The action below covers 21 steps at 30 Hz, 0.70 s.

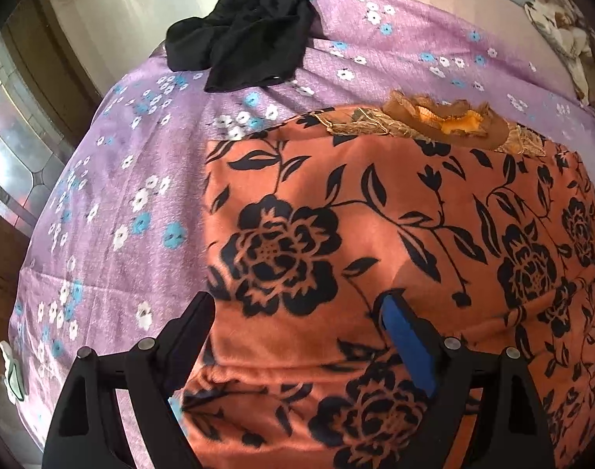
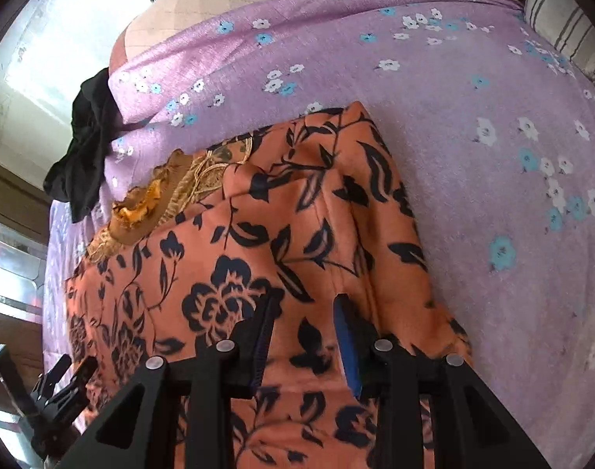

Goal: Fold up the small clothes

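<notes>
The orange garment with black flower print point(image 1: 375, 234) is found spread on the lilac flowered bedsheet point(image 1: 141, 179). Over it the left tool point(image 1: 297, 312) is held wide, nothing gripped. The right tool point(image 2: 305, 305) is set narrow; whether cloth is pinched cannot be told. A crumpled black garment point(image 1: 246, 31) is noted well apart.

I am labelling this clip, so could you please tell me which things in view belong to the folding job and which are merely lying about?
In the job:
- orange floral garment
- left gripper, jaws wide
- right gripper, jaws narrower, over the garment

Lying about:
- black garment, crumpled
- purple flowered bedsheet
- striped pillow
</notes>
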Motion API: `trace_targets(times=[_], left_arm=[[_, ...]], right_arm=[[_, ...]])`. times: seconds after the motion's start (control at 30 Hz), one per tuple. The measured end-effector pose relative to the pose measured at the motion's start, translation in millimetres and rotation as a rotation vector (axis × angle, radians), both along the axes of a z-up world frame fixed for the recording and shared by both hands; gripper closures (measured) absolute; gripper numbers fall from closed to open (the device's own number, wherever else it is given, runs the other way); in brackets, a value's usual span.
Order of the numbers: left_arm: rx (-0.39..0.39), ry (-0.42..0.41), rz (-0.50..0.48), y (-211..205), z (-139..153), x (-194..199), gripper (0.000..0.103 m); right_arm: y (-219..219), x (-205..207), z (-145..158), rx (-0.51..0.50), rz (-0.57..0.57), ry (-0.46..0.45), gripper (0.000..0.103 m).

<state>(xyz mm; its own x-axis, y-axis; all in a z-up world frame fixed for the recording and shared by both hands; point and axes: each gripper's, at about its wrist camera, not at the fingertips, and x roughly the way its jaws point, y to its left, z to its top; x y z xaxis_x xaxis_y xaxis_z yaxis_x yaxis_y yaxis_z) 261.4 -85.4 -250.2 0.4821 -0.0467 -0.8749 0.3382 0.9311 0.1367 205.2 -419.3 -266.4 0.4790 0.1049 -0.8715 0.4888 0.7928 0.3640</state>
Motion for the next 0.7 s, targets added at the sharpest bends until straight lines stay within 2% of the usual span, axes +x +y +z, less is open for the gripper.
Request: trace_targets(times=[0.1, 0.13, 0.17, 0.33, 0.53, 0.7], left_arm=[[-0.011, -0.010, -0.003, 16, 7, -16, 0.015], [-0.017, -0.010, 0.001, 23, 8, -22, 0.015], [-0.027, -0.010, 0.013, 32, 10, -30, 0.015], [-0.085, 0.037, 0.093, 88, 3, -81, 0.015], [-0.149, 0.104, 0.155, 140, -8, -149, 0.015], [-0.214, 0.144, 0.170, 168, -11, -194, 0.015]], right_arm=[[-6, -27, 10, 0.050, -0.006, -0.039, 0.061], [-7, -38, 13, 0.062, -0.011, -0.053, 0.047], [-10, -53, 17, 0.075, -0.029, -0.078, 0.041], [-7, -131, 20, 0.075, -0.052, -0.126, 0.041], [-9, -225, 13, 0.065, -0.075, -0.095, 0.041], [-19, -292, -6, 0.182, -0.086, -0.060, 0.041]])
